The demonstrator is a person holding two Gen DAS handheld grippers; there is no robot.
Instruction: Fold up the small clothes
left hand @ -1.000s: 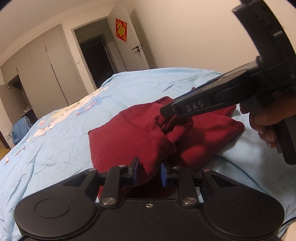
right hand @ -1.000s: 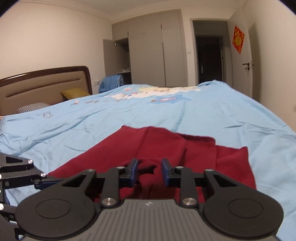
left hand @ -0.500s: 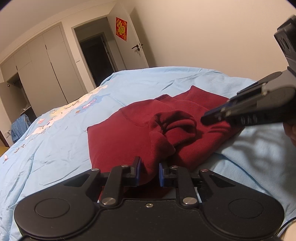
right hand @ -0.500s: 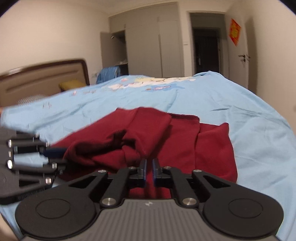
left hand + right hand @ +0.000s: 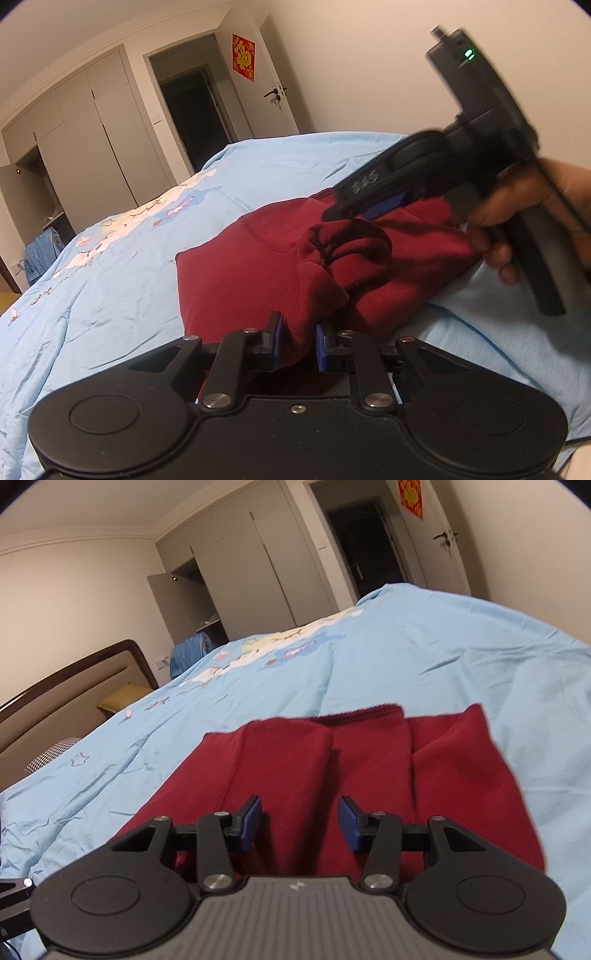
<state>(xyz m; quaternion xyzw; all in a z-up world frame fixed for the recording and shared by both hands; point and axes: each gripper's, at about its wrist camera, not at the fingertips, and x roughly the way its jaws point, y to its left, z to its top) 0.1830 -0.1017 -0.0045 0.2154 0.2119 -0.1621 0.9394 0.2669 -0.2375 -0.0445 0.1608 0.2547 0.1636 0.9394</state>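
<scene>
Left gripper (image 5: pixel 298 341) clamped on garment (image 5: pixel 258 266); right gripper (image 5: pixel 300 821), pinched shut half a second ago, now spread above it.

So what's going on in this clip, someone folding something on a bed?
A person with a handheld gripper in each hand is folding a dark red garment lying on a light blue bedspread. The left gripper is shut on a bunched fold of the cloth at its near edge. The right gripper is open above the garment, with nothing between its fingers. The garment is partly folded, with a rumpled lump in the middle.
</scene>
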